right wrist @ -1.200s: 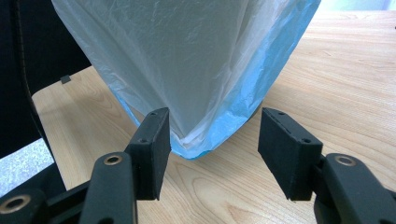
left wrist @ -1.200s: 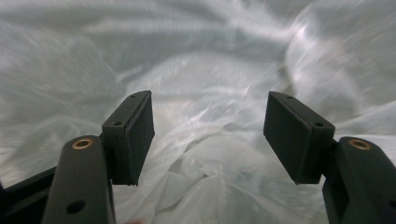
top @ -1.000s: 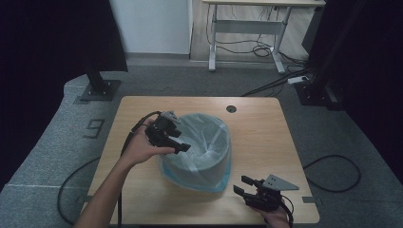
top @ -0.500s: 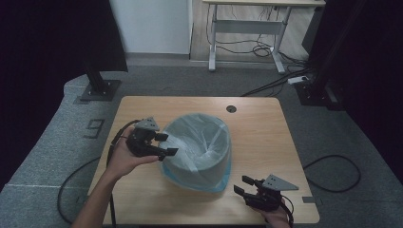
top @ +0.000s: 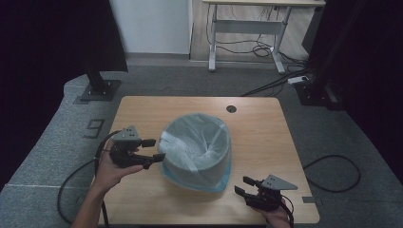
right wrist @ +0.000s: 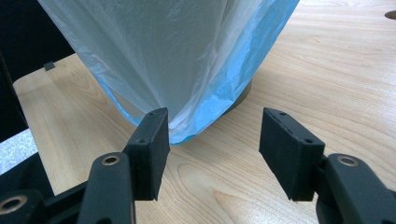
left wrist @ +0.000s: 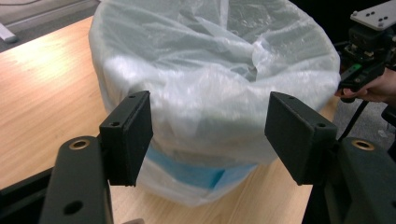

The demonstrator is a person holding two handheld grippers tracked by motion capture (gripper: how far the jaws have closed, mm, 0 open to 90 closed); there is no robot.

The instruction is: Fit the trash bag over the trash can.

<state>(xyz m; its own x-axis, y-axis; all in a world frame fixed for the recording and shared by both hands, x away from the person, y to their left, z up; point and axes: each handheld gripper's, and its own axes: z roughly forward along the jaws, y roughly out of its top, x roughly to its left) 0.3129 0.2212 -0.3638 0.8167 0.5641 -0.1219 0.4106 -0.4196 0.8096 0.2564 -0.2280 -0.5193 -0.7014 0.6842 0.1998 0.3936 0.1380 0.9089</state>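
My right gripper [top: 245, 191] sits nearest me, low on the table [top: 266, 123] and just off the bin's [top: 197, 149] near right side. Its jaws stand apart with nothing between them, aimed at the loose hem of the bag [right wrist: 187, 70] that drapes down the outside of the bin to the tabletop. My left gripper [top: 153, 149] is at the bin's left side, jaws also apart and empty, close to the rim but not on the plastic. The bin itself stands upright near the middle of the table, the bag folded over its rim and hanging slack outside.

What worries me is the film. It is thin and bunched, so if I close on a single fold near the hem it could slip out or tear as I pull. If I bite too deep on the left I may catch the bin's wall with the plastic, and a tug would then drag or tip the light bin instead of shifting the bag. Pulling with one hand alone would likely slide the bin across the smooth wood. Beyond the bin, the cable hole [top: 231, 109] poses little risk.
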